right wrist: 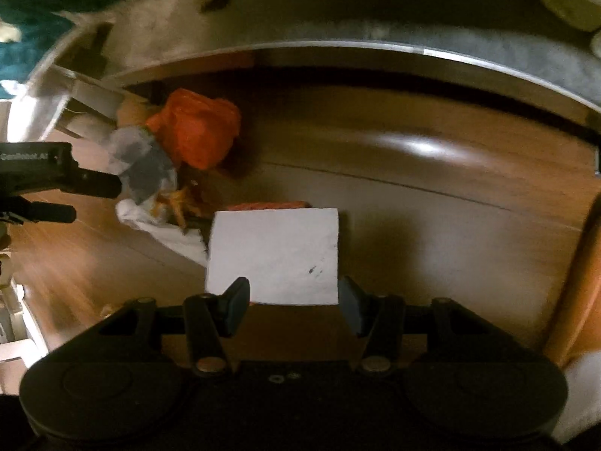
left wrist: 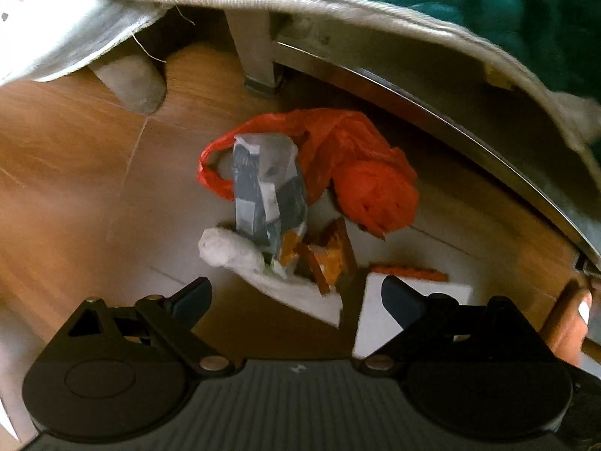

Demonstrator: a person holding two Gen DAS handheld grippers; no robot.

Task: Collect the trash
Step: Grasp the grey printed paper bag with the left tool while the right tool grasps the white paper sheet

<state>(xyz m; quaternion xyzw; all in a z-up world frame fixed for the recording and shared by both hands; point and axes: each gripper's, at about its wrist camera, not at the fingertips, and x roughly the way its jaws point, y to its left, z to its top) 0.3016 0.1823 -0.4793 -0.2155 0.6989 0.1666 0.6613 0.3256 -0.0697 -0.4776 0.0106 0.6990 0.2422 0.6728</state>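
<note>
Two grippers hung over a wooden floor [left wrist: 75, 158] beside the bed's metal rail [left wrist: 432, 112], both with fingers apart and holding nothing. The trash lay in a loose heap close to that rail: an orange plastic bag [left wrist: 357, 173], a grey wrapper [left wrist: 263, 188] propped against it, a crumpled white tissue [left wrist: 233, 251], some brown scraps [left wrist: 326, 259], and a white paper square [right wrist: 278, 255] nearest the right gripper [right wrist: 293, 308]. The left gripper [left wrist: 296, 300] faced the tissue and wrapper. The step looked like the approach before a first pickup. Next, the right gripper would need to drop low and catch the flat paper's near edge, which could slide on the smooth boards.
</note>
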